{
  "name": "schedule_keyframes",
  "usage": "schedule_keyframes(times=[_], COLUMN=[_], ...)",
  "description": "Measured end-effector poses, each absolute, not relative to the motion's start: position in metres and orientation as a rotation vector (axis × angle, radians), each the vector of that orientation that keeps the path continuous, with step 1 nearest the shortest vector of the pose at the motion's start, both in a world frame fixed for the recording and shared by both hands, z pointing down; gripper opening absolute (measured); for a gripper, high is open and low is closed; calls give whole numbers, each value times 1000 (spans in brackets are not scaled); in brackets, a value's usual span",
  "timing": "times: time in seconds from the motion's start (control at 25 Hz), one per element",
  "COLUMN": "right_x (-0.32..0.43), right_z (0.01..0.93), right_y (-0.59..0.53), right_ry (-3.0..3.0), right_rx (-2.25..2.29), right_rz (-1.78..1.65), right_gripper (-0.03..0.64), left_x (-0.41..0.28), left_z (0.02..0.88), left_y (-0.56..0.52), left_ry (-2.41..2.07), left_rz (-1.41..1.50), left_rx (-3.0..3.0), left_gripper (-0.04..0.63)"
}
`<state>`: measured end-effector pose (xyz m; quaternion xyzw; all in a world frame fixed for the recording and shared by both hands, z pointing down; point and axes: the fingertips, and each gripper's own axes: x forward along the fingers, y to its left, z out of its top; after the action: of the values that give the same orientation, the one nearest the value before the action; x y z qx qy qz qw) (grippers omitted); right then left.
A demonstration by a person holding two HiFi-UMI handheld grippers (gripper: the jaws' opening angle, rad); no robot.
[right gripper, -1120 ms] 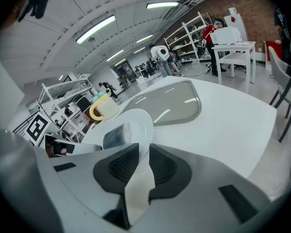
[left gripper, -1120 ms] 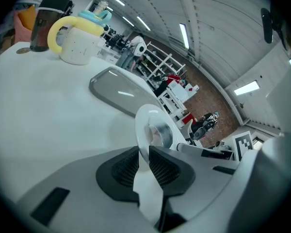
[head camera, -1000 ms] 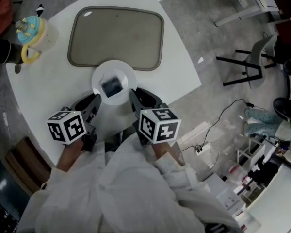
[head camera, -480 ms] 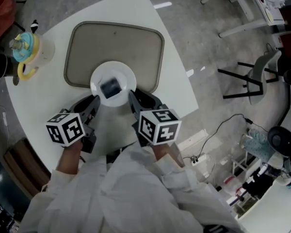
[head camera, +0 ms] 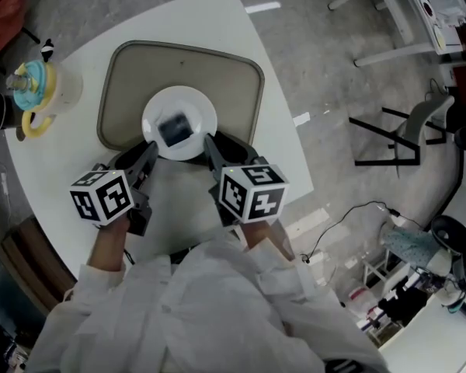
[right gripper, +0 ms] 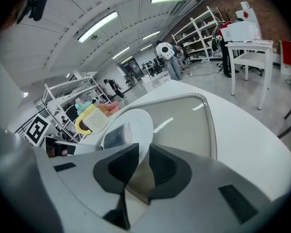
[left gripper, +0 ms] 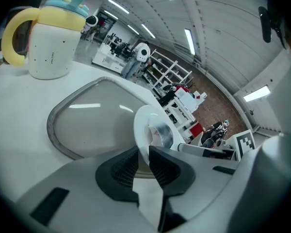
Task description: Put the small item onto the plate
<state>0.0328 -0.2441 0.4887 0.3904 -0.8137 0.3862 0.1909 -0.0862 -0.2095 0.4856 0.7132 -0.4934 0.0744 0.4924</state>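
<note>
I see a grey tray point(head camera: 217, 76) lying flat on the white table point(head camera: 54, 158). A white cup point(head camera: 50, 92) with a yellow handle and blue lid stands just beside the tray's left edge. A chair point(head camera: 418, 115) stands on the floor, well apart to the right.

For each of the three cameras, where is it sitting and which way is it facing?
Head view: on the person's head, looking steeply down at the table, tray and plate; left gripper, right gripper and white sleeves show.
Left gripper view: on the left gripper, looking along its jaws, shut on the plate's rim; tray and cup beyond.
Right gripper view: on the right gripper, looking along its jaws, shut on the opposite rim; cup beyond.
Shared: all three show plate, tray and cup.
</note>
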Motion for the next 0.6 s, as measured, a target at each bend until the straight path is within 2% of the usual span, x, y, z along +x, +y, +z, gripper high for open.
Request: schedule_keyframes(times=[0.6], right_x=[27], right_z=[499], right_y=[-252], right_ry=[-2253], right_rx=[1058], right_rz=[1139], right_gripper=[74], left_x=[-91], left_z=[493], left_y=[-215], left_ry=[-1263], left_rz=[154], left_rx=[1659], left_gripper=[57])
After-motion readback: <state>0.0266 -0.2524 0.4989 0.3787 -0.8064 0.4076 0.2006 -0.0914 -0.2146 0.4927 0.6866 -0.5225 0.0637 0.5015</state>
